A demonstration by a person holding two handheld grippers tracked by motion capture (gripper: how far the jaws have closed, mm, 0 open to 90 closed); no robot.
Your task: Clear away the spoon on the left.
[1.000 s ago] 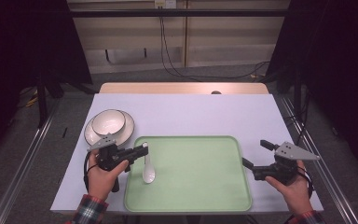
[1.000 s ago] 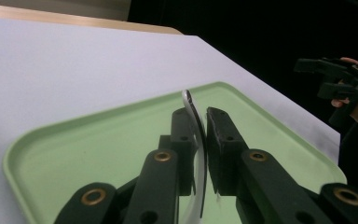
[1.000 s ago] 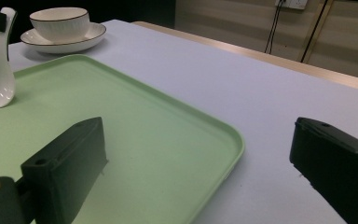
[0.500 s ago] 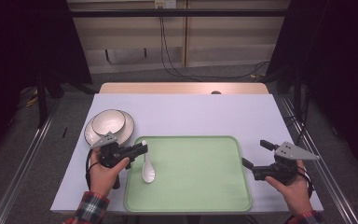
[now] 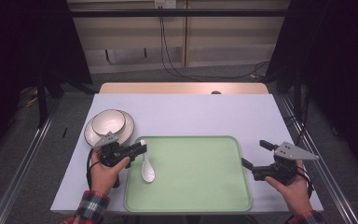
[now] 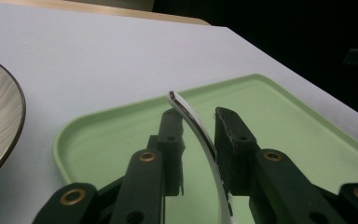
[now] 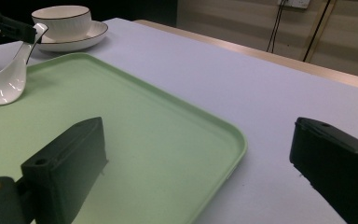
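The table (image 5: 191, 112) carries a green tray (image 5: 196, 175), and just past the left gripper (image 5: 142, 149) a bowl (image 5: 108, 121) sits on a plate (image 5: 127, 128). A white spoon (image 5: 147, 169) lies at the tray's left edge. Its long axis runs from the person's side toward the far side: the scoop rests on the tray floor on the near side, and the handle rises away to end between the left gripper's fingers (image 5: 140, 147).

The left gripper view looks along the curved handle (image 6: 200, 140), which stands in the gap, with space showing on the left and the right finger (image 6: 233, 140) close beside it. These jaws have just been opening and no longer pinch the spoon.

The right gripper view gives the spoon's side profile (image 7: 9, 79), scoop down and handle tip up at the fingers.

The right gripper (image 5: 254, 156) hovers at the tray's right edge, released wide, holding nothing
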